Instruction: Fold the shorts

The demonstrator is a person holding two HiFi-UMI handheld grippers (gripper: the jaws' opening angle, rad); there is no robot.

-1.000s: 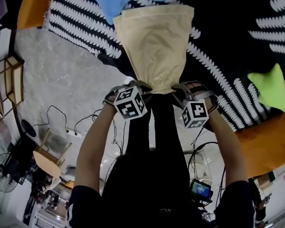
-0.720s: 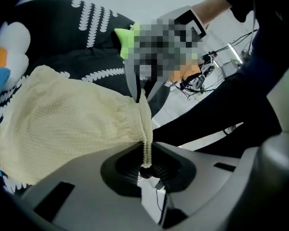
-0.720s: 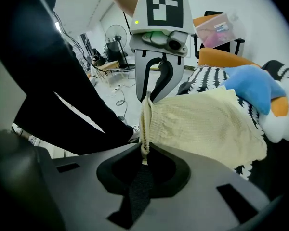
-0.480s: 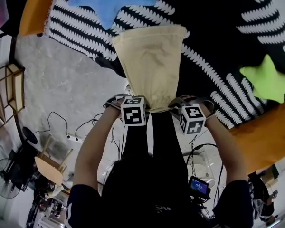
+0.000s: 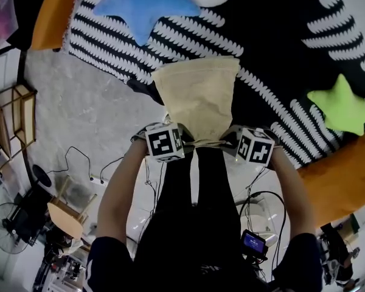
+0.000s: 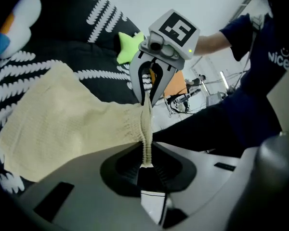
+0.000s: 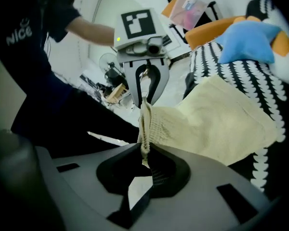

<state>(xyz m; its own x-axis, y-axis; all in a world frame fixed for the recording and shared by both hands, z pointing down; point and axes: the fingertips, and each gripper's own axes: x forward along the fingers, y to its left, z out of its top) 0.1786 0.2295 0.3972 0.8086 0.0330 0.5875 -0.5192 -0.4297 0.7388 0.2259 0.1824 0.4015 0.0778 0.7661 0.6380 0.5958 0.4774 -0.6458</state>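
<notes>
The left gripper [image 6: 145, 163] and the right gripper [image 7: 144, 160] each have their jaws closed tight on the ribbed waistband of the cream knitted shorts [image 5: 198, 99]. Beyond them the shorts widen toward the far hem, over a black-and-white striped cover [image 5: 280, 53].

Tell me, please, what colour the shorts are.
The shorts are a pale cream-yellow, clearest in the left gripper view.

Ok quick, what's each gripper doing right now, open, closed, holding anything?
Left gripper: closed on the shorts, at the waistband.
Right gripper: closed on the same waistband.
</notes>
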